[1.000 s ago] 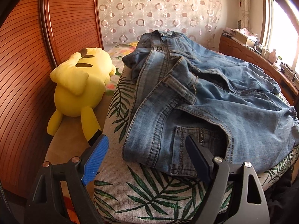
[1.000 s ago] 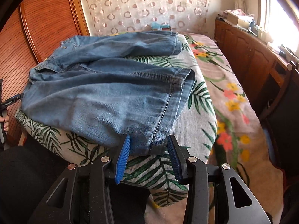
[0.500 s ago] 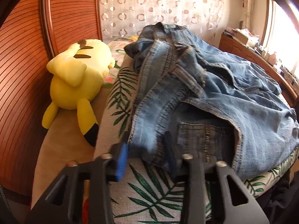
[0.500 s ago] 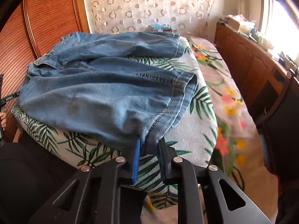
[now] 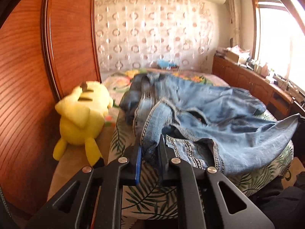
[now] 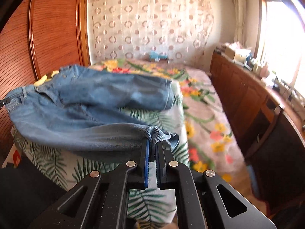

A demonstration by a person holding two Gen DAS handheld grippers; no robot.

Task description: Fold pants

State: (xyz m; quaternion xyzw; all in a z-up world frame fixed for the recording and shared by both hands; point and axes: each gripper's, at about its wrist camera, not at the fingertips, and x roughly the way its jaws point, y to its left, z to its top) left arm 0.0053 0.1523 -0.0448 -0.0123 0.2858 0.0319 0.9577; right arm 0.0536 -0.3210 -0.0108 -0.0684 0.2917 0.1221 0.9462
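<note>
The left claw [image 5: 149,153], low in the centre of its frame, has its jaws closing with the waistband edge of the pants [image 5: 209,118] pinched between the pads, and the denim there is bunched and pulled up off the cushion. The right claw [image 6: 152,148], likewise low and central in its own view, is clamped tight on a hem corner of one leg, which puckers into a small knot just above the jaws.

The pants [image 6: 91,103] are light-blue jeans, faded paler along the creases, with heavy contrast stitching on the seams and pockets. From the left view the waist end lies nearest, rumpled, a back pocket with lettered trim showing just right of the claw, and the legs spread toward the right edge of the frame. From the right view the gripped leg stretches in a sagging band toward the left edge, while the other leg lies flat behind it, its cuff ending near the middle of the frame.

They rest on a palm-leaf printed cushion [image 5: 152,198] on a flowered bed [image 6: 205,118]. A yellow plush toy [image 5: 82,114] sits left of the jeans against a reddish wooden headboard [image 5: 28,95]. A wooden cabinet [image 6: 247,95] runs along the right side under a bright window.
</note>
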